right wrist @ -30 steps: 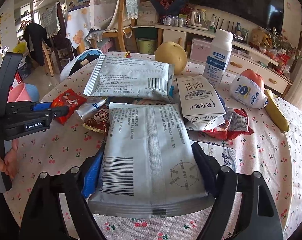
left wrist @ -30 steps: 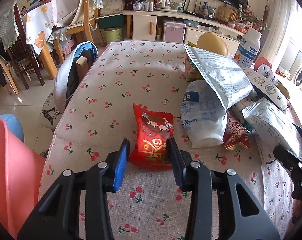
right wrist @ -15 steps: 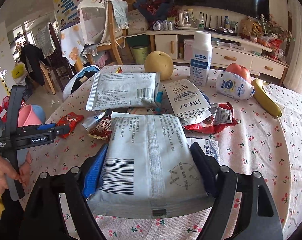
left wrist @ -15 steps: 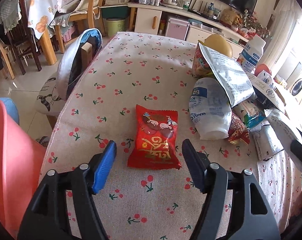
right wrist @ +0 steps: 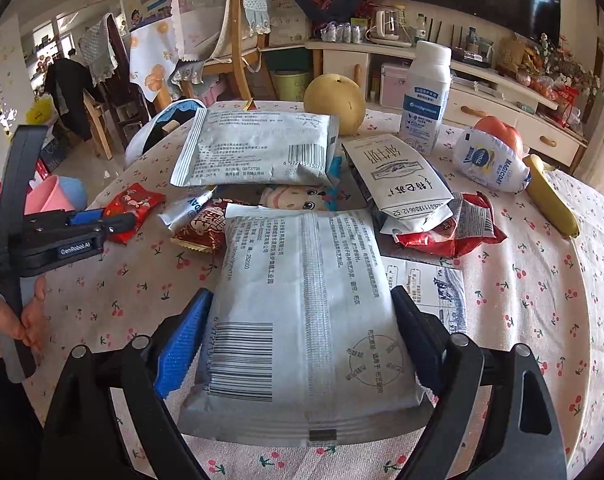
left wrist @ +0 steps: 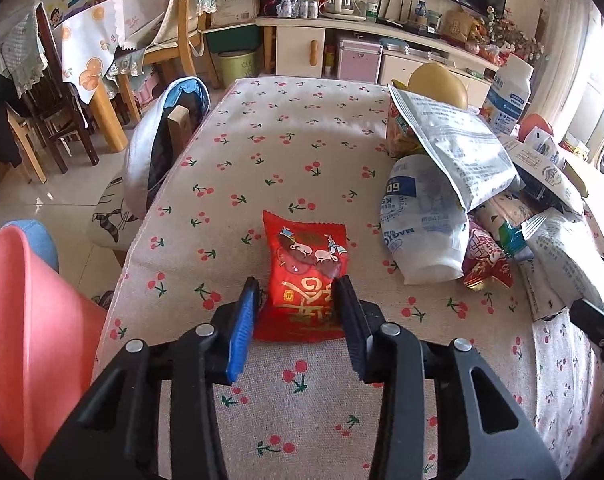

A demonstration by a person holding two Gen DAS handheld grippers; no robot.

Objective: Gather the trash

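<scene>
Since half a second ago the left tongs (left wrist: 296, 292) have come back in around the red snack packet (left wrist: 305, 280), which then lay clear between wide-spread fingers; the right tongs (right wrist: 302, 308) have spread a little wider around the grey pouch (right wrist: 305, 312).

Left wrist view, left to right:
- Pink bin (left wrist: 26, 336) at the left edge, off the bench, beside the bench corner.
- Bench (left wrist: 270, 160) covered in a cherry-print cloth, far half bare.
- Left tongs closing. Both pads sit against the packet's lower sides, blue pad (left wrist: 242, 328) left, black pad right. Packet lies flat on the cloth, near the front edge, print side up.
- White plastic bag (left wrist: 421, 220) just right of the packet, apart from it, partly under a second grey pouch (left wrist: 457, 148).
- Yellow pear (left wrist: 437, 80) and white bottle (left wrist: 507, 92) at the far right.

Right wrist view, left to right:
- A hand (right wrist: 6, 328) grips the left tool's handle; the red packet shows at that tool's tip.
- Right tongs opening. The grey pouch lies flat between the fingers, barcode end nearest the camera. The blue pad stands just off its left edge; the black finger is close along its right edge, contact unclear.
- Red torn wrapper (right wrist: 453, 232) beyond the pouch to the right, under a white carton-style pack (right wrist: 401, 176).
- Banana (right wrist: 553, 200) near the right edge of the bench.
</scene>
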